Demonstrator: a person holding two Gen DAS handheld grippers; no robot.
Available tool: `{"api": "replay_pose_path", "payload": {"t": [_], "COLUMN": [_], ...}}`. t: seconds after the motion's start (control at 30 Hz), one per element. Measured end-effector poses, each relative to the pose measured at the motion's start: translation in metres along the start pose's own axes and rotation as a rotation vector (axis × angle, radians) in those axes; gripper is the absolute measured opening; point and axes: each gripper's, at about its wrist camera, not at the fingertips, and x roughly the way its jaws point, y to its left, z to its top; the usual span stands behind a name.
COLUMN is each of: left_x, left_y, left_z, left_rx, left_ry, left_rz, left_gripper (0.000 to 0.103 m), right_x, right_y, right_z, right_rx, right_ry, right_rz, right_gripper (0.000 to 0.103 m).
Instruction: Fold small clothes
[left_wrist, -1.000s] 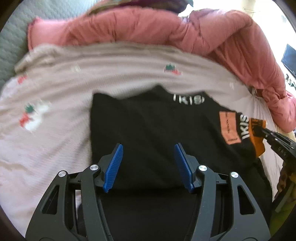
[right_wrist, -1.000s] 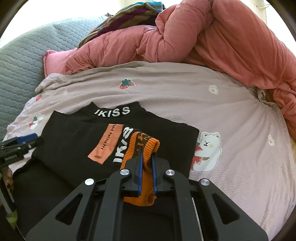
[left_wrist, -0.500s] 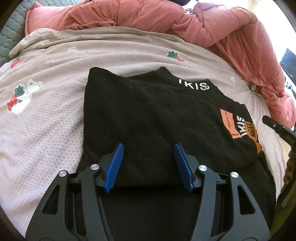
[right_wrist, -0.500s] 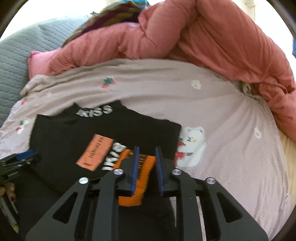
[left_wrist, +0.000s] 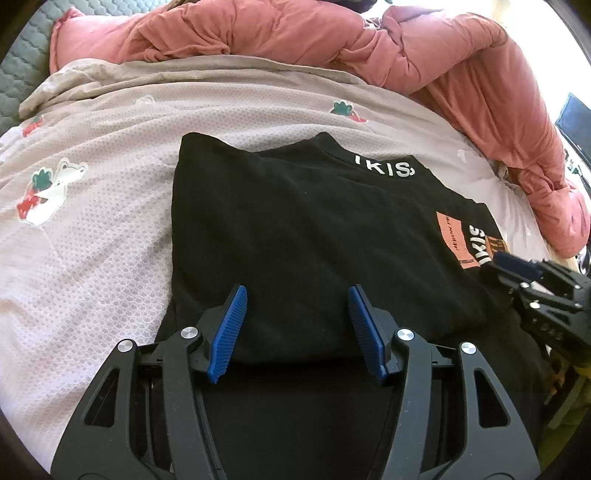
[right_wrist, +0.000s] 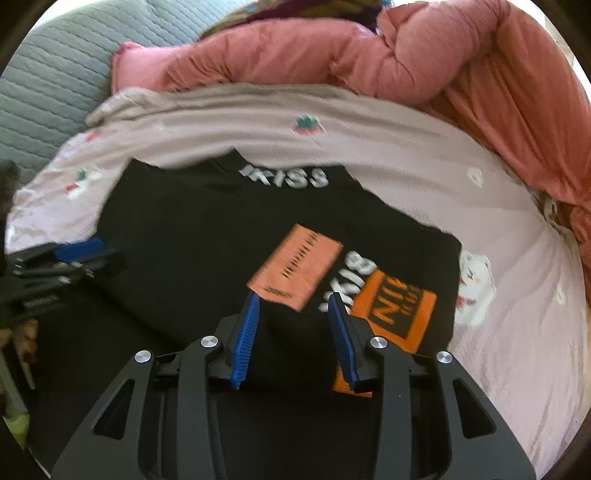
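Observation:
A black sweater (left_wrist: 295, 229) with white "IKISS" collar lettering lies partly folded on the bed; it also shows in the right wrist view (right_wrist: 207, 236). Its sleeve with the orange cuff (right_wrist: 395, 306) lies folded across the body, beside an orange patch (right_wrist: 295, 267). My left gripper (left_wrist: 295, 325) is open and empty, over the sweater's near left part. My right gripper (right_wrist: 293, 325) is open and empty just above the sleeve, left of the cuff. The right gripper also shows in the left wrist view (left_wrist: 517, 269), and the left gripper in the right wrist view (right_wrist: 85, 254).
The sweater rests on a pale pink bedsheet (left_wrist: 92, 221) printed with bears and strawberries. A bunched salmon-pink duvet (left_wrist: 332, 40) runs along the back and right side. A grey quilted headboard (right_wrist: 48, 85) stands at the far left.
My right gripper has opened and let go of the orange cuff, which now lies flat on the sweater. My left gripper has stayed open over the sweater.

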Motion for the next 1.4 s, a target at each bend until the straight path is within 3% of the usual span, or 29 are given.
{"api": "replay_pose_path", "payload": {"t": [0.07, 0.13, 0.7, 0.77, 0.8, 1.07, 1.2, 1.3, 1.4], "left_x": [0.0, 0.0, -0.009, -0.01, -0.011, -0.018, -0.022, -0.025, -0.027], "left_y": [0.001, 0.001, 0.006, 0.007, 0.007, 0.009, 0.01, 0.014, 0.018], "left_z": [0.0, 0.0, -0.005, -0.005, -0.005, -0.006, -0.007, -0.008, -0.008], "left_rx": [-0.002, -0.002, -0.025, -0.026, -0.027, -0.038, -0.041, -0.053, -0.065], "left_ry": [0.0, 0.0, -0.008, -0.01, -0.011, -0.021, -0.026, -0.026, -0.027], "left_rz": [-0.004, -0.009, -0.009, -0.006, -0.005, 0.0, 0.01, 0.021, 0.026], "left_gripper": [0.05, 0.05, 0.05, 0.05, 0.051, 0.064, 0.08, 0.081, 0.083], "right_x": [0.009, 0.014, -0.007, -0.01, -0.013, -0.018, -0.02, -0.023, -0.026], "right_y": [-0.01, -0.021, -0.022, -0.023, -0.024, -0.025, -0.023, -0.023, -0.024], "right_z": [-0.005, -0.009, -0.012, -0.013, -0.013, -0.013, -0.013, -0.013, -0.013], "right_rx": [0.027, 0.072, 0.117, 0.134, 0.145, 0.159, 0.157, 0.161, 0.17], "right_ry": [0.034, 0.046, -0.009, -0.019, -0.029, -0.034, -0.042, -0.054, -0.066], "right_rz": [-0.011, 0.005, 0.042, 0.041, 0.042, 0.049, 0.057, 0.052, 0.054], "right_gripper": [0.04, 0.049, 0.051, 0.07, 0.078, 0.079, 0.079, 0.092, 0.093]}}
